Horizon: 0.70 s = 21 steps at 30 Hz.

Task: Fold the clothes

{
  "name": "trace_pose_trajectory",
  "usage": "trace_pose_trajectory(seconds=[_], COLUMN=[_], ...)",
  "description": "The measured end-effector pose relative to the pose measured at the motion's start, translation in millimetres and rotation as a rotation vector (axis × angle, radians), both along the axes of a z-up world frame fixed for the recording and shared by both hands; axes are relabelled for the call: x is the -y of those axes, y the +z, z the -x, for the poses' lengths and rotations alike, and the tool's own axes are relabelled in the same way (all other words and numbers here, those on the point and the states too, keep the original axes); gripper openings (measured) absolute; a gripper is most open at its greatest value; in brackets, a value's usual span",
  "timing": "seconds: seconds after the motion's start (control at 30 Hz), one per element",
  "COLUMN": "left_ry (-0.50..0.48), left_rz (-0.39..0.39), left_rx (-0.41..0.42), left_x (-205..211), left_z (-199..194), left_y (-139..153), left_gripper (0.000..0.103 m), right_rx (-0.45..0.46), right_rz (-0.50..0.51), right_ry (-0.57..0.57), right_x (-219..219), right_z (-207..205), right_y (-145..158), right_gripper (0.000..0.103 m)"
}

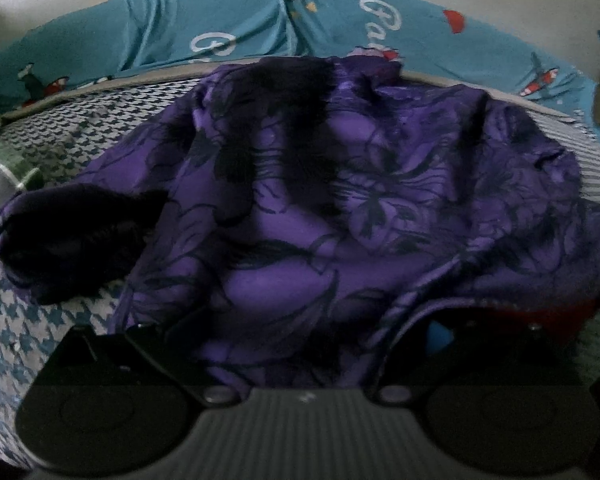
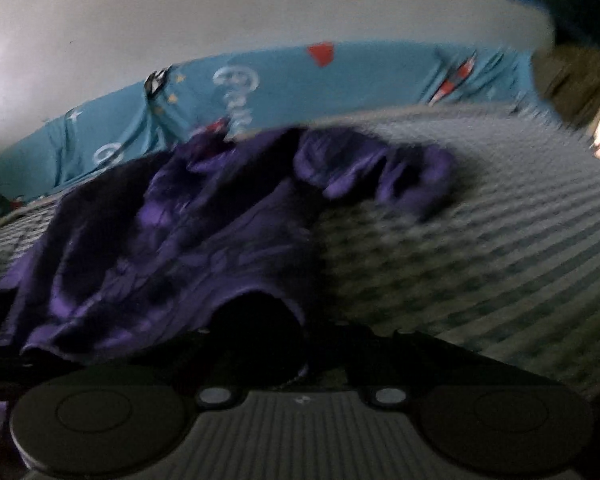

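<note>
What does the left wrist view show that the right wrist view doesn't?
Left wrist only: the purple shirt's dark flower print, sharp enough to read; its short sleeve lying out to the left; a green-striped cloth at the left edge; something red and blue under the shirt's near hem.

Right wrist only: the wide bare stretch of checked bedcover right of the shirt, and much more of the pale wall. The picture is motion-blurred.

Both: the shirt spread on the bedcover, and the teal printed sheet along the wall behind.
</note>
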State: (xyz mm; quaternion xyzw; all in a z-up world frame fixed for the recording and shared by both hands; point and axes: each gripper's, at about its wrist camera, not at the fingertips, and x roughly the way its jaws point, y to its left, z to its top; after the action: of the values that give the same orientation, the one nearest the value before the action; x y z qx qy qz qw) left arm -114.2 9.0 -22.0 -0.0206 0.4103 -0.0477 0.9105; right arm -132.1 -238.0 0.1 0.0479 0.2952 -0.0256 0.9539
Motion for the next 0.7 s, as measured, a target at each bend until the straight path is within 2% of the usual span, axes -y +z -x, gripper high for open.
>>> trace_pose_trajectory(seconds=[0.2, 0.37, 0.57, 0.7], left_ry=[-0.109, -0.185, -0.201, -0.15], left_rz=[0.065, 0.083, 0.118, 0.068], left_rx=[0.027, 0.063, 0.066, 0.063], left_x=[1.4, 4.1, -4.5, -11.8], left_z=[21.3, 40.2, 49.2, 45.9], left_y=[10.0, 16.6, 20.5, 20.2], left_gripper=[0.103, 0.103, 0.103, 0.103], right_rx=[0.067, 0.053, 0.014, -0.047], right_rz=[0.155, 0.227, 0.226, 0.128], right_ry=[-0.089, -0.164, -0.22, -0.268], right_x=[7.8, 19.8, 37.3, 58.0], right_z=[44.6, 61.7, 68.2, 67.2], right_y=[27.0, 30.0, 30.9, 27.5], right_gripper=[0.004, 0.004, 0.004, 0.009])
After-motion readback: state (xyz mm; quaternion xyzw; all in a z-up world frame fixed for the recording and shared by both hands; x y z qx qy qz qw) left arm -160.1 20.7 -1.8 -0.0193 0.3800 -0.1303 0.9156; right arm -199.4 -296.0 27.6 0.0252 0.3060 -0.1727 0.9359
